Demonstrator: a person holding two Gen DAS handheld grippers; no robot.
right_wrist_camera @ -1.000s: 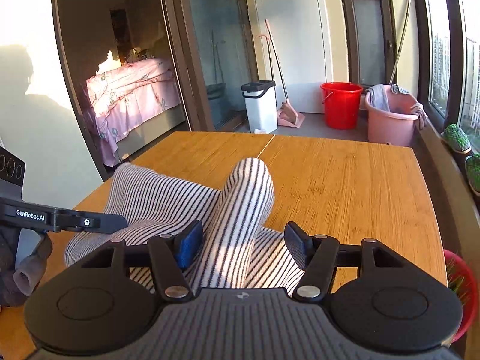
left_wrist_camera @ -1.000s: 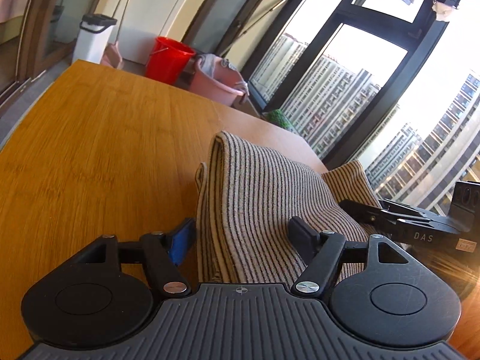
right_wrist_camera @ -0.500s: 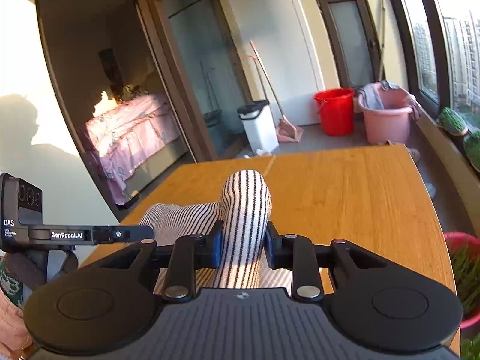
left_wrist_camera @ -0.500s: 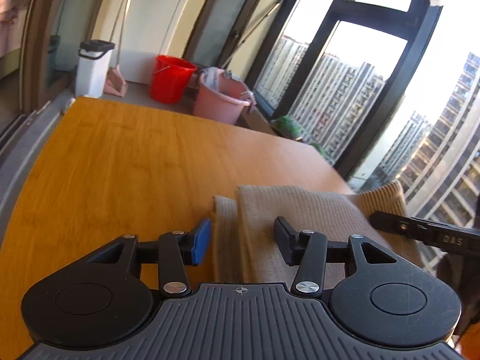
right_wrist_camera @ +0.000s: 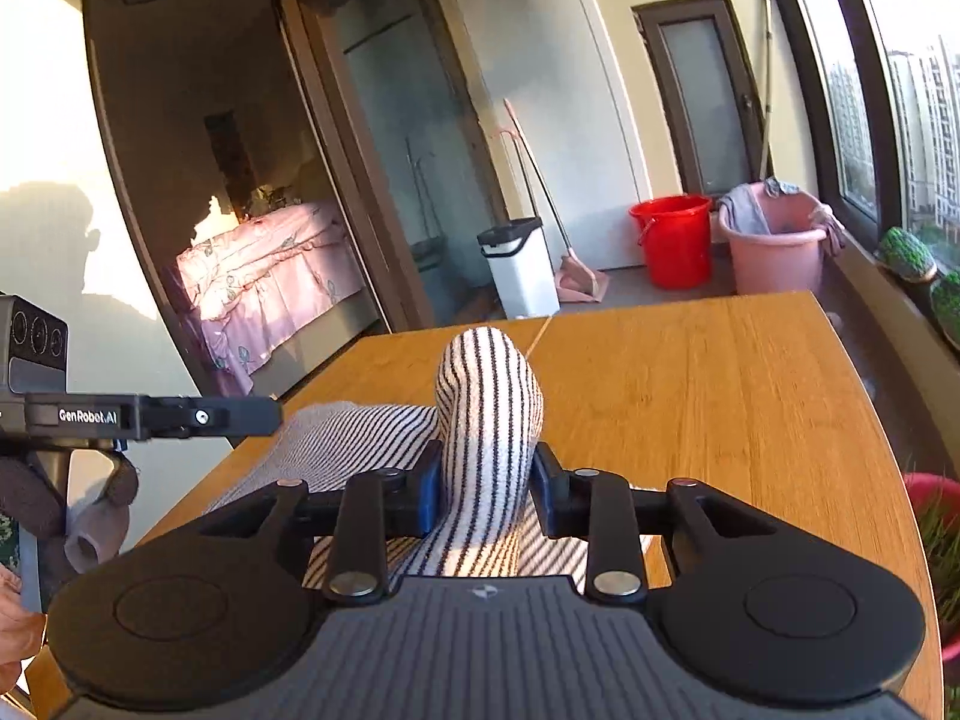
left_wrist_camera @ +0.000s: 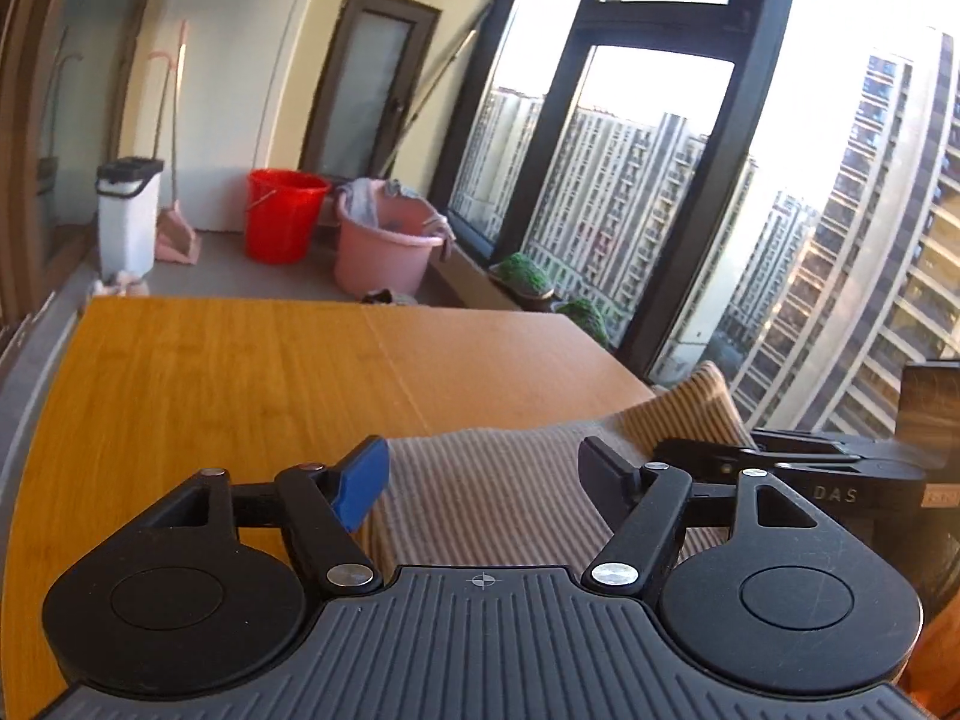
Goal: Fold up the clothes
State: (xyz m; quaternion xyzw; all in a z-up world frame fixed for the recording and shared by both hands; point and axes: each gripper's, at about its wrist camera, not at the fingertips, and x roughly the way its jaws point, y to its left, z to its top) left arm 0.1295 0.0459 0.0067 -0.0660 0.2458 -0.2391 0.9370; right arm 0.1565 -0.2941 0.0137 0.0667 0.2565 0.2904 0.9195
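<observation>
Right tool [right_wrist_camera: 485, 489]: clenched on a raised fold of striped garment [right_wrist_camera: 489, 396].
Left tool [left_wrist_camera: 483, 474]: released above garment.
Progress: mid-fold, unfinished.

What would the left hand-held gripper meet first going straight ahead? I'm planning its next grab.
Probably the striped garment lying between the open left hand-held gripper's fingers; beyond it only bare wooden table, though depth is unclear.
</observation>
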